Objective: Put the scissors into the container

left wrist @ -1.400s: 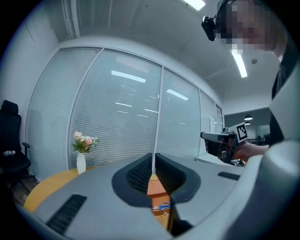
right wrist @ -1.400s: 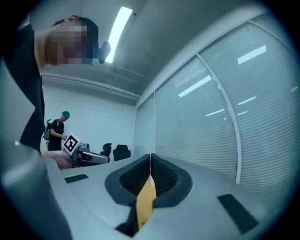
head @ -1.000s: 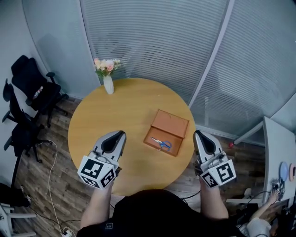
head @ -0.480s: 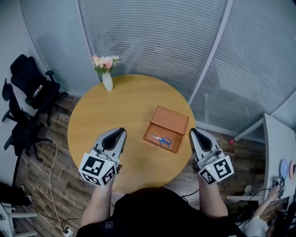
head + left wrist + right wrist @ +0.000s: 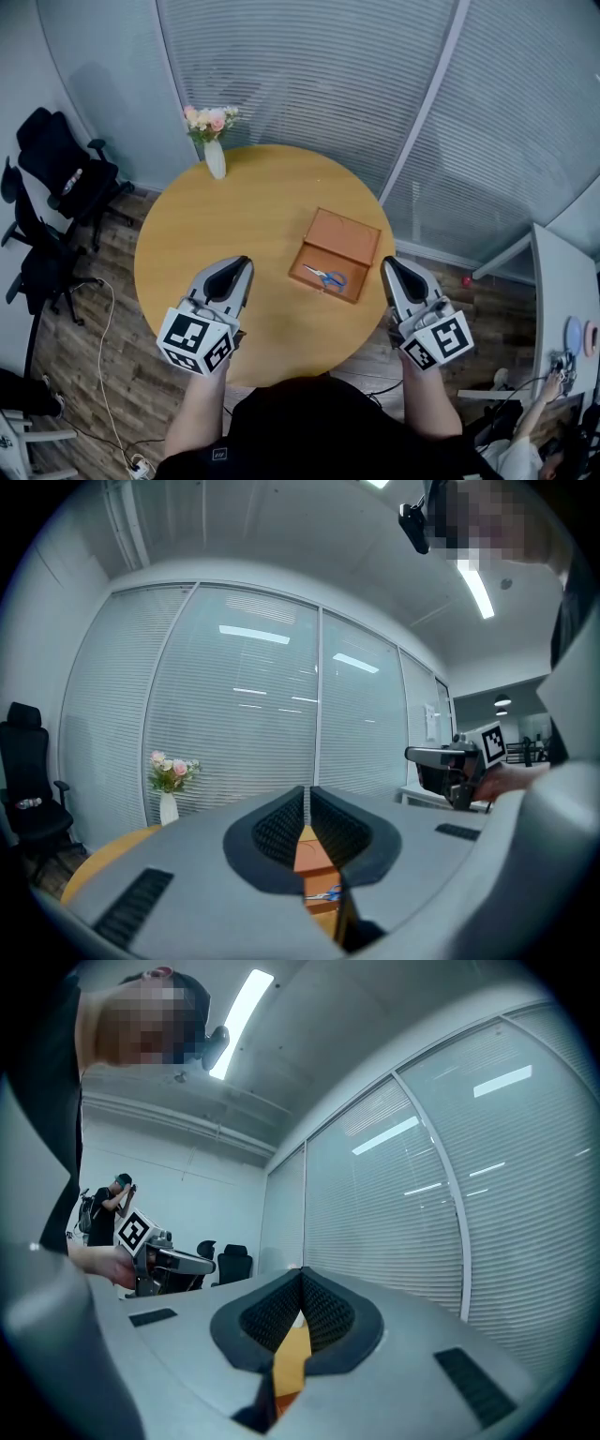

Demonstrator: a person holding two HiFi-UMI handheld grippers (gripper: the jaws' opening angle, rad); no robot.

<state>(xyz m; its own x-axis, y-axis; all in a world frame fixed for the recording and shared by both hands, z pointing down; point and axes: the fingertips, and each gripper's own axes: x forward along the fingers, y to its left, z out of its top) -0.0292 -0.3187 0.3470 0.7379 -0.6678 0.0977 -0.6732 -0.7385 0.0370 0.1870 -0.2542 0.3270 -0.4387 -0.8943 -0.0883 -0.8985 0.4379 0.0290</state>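
Blue-handled scissors (image 5: 325, 277) lie inside the open orange-brown container (image 5: 349, 234) on the right half of the round wooden table (image 5: 225, 225). My left gripper (image 5: 242, 264) hovers over the table's front left, shut and holding nothing. At the front right edge my right gripper (image 5: 387, 266) is also shut and holds nothing. In the left gripper view the closed left gripper (image 5: 307, 795) points at the container (image 5: 312, 852), with the scissors (image 5: 324, 893) showing below the tips. The right gripper (image 5: 302, 1277) in its own view shows only a strip of tabletop (image 5: 292, 1361) between its jaws.
A white vase of pink flowers (image 5: 214, 150) stands at the table's far left edge. Black office chairs (image 5: 66, 183) stand on the wood floor at left, with a cable (image 5: 101, 347) trailing there. A white desk (image 5: 561, 309) is at right. Blind-covered glass walls enclose the back.
Both grippers stayed shut and drifted only slightly, the right one a little toward the table. The scissors lie in the container throughout.
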